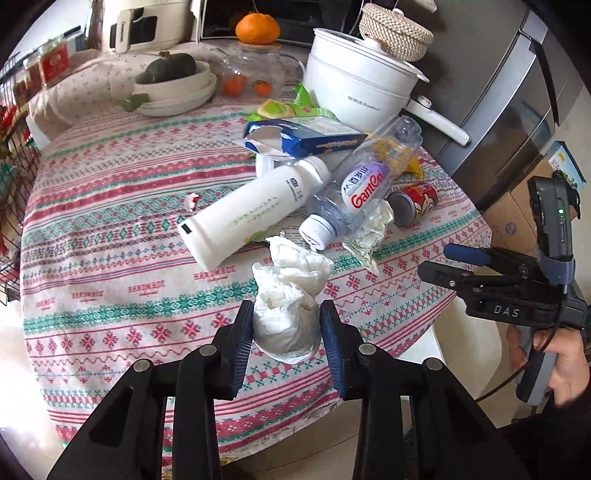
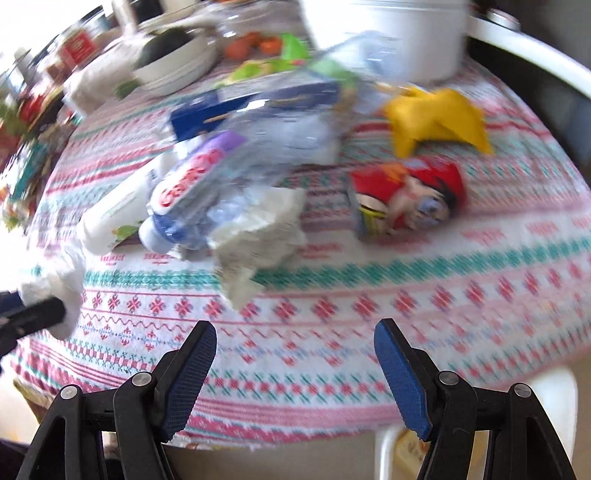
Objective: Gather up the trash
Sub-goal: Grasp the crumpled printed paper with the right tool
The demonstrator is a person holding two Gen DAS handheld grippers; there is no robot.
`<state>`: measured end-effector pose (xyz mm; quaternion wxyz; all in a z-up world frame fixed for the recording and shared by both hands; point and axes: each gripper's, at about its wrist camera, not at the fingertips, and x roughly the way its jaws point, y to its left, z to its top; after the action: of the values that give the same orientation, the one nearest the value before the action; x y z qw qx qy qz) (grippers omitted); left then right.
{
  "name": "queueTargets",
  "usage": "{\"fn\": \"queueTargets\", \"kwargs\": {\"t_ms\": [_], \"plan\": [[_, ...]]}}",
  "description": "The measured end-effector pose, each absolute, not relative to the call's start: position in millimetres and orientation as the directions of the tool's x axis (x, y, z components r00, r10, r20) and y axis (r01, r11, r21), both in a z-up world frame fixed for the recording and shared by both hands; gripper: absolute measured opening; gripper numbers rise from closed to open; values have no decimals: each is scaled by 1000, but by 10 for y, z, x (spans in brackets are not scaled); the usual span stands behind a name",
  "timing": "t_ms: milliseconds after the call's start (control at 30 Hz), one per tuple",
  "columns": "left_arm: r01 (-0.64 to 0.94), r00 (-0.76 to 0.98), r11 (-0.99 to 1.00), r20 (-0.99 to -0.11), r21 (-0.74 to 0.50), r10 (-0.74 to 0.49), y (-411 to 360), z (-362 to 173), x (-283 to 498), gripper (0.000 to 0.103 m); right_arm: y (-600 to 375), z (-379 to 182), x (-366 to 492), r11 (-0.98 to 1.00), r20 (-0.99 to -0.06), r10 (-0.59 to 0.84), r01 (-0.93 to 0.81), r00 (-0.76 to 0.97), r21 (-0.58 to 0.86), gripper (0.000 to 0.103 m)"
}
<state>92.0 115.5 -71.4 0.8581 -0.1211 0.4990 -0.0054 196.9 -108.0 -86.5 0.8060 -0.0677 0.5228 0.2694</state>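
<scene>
Crumpled white tissue [image 1: 286,314] sits pinched between the blue ribbed fingers [image 1: 332,332] of the left gripper [image 1: 286,332], lifted just above the near edge of the surface [image 1: 110,258]; a second wad [image 1: 299,264] hangs from its far side. That surface is round, draped in a woven cloth with red, pink and teal snowflake bands. Behind it stand a grey fridge [image 1: 517,122] at the right and a white appliance [image 1: 147,26] at the far left. On the far side sit a white lidded pot [image 1: 354,81] and a bowl holding a dark green squash [image 1: 170,68]. Mid-surface, trash lies in a heap: a torn blue carton [image 1: 306,138], a white plastic bottle [image 1: 251,212], a clear bottle labelled "GamCn" [image 1: 364,184], creased paper [image 1: 369,232] and a red can [image 1: 415,201] on its side. At the right, the right gripper [image 2: 295,369], its body marked "DAS", hovers with fingers spread wide and nothing between them.
</scene>
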Motion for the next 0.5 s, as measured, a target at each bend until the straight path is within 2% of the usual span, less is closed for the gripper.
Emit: {"fn": "queueTargets", "kwargs": {"t_ms": [200,333,500], "plan": [[-131,493,961,-857,-243,-150,1330,-736,883,38,-686,-1064,2119,755,-871,407,-638,274,152,76],[-144,502,951,-849,-272,-167,1394,-715,905,38,-516,-1203,2249,760,-890,340,-646,304,70,75],[-136,501,952,-848,-276,-174,1374,-708,949,38,-355,-1332,2349,729,-889,349,-682,298,58,75]]}}
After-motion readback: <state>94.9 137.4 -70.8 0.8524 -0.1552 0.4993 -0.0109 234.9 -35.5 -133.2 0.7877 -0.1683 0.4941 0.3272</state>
